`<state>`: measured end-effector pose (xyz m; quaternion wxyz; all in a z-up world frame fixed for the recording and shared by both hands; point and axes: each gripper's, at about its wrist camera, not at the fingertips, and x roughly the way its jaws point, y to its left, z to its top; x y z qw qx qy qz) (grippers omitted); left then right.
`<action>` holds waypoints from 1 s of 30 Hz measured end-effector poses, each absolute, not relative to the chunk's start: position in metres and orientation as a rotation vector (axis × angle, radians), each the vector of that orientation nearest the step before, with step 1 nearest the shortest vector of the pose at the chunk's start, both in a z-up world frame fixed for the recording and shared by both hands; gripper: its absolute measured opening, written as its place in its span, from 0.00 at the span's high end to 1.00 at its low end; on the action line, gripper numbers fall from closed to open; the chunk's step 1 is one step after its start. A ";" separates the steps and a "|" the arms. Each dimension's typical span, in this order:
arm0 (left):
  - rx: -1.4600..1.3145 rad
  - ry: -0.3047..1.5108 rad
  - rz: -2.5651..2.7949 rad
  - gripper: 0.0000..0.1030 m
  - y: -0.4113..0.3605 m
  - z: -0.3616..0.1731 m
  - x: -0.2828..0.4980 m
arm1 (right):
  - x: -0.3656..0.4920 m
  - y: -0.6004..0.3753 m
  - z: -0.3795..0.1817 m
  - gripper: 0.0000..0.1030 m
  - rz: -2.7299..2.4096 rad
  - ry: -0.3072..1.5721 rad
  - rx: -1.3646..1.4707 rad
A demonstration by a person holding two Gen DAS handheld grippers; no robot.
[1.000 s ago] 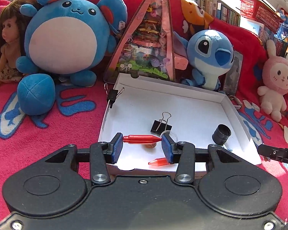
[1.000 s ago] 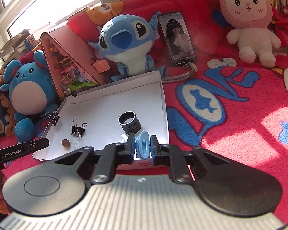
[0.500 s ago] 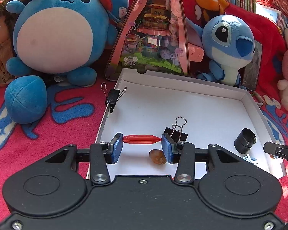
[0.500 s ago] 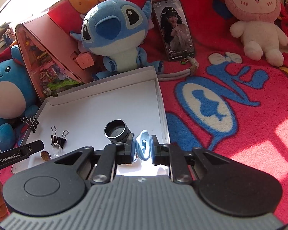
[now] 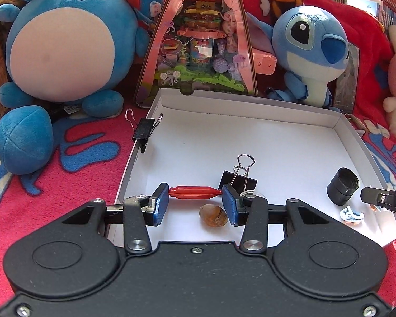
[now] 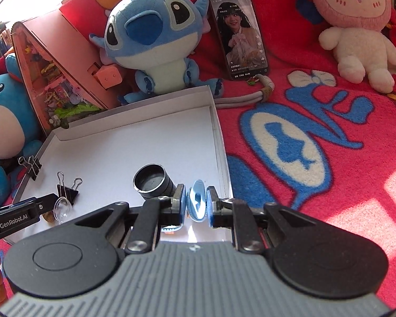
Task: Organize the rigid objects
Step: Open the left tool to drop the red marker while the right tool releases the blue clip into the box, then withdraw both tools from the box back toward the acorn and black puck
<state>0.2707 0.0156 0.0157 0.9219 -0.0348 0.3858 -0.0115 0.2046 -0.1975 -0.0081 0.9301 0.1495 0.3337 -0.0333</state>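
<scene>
My left gripper [image 5: 195, 203] is shut on a slim red plastic piece [image 5: 195, 192], held crosswise between its blue pads above the near left part of a shallow white box [image 5: 250, 100]. My right gripper [image 6: 196, 204] is shut on a small light-blue piece [image 6: 197, 198] over the box's near right corner. In the box lie a black cylinder [image 5: 343, 186], a black binder clip [image 5: 237, 182], a brown shell-like piece [image 5: 213, 215], a tiny blue-and-white shoe [image 5: 351, 215] and a clear little spoon [image 6: 62, 207]. A second binder clip [image 5: 144, 132] grips the box's left rim.
The box rests on a red blanket [image 6: 316, 132]. Plush toys [image 5: 63, 42], a pink triangular display box [image 5: 198, 45] and a blue plush [image 6: 155, 37] crowd its far side. A phone [image 6: 237, 34] leans behind at the right. A finger of the left gripper [image 6: 18, 216] shows at the box's left.
Both grippers have come forward and lower over the box, so its contents look nearer. Each still holds the same piece.
</scene>
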 end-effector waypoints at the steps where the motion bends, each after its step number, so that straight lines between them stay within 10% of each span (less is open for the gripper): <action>1: -0.066 0.790 -0.023 0.59 0.015 0.016 0.270 | 0.205 -0.197 -0.008 0.80 -0.066 0.683 0.304; 14: -0.034 0.726 -0.038 0.29 0.015 0.031 0.247 | 0.189 -0.197 -0.002 0.51 -0.042 0.651 0.286; 30: -0.001 0.677 -0.088 0.24 0.014 0.047 0.206 | 0.155 -0.191 0.008 0.34 0.015 0.594 0.223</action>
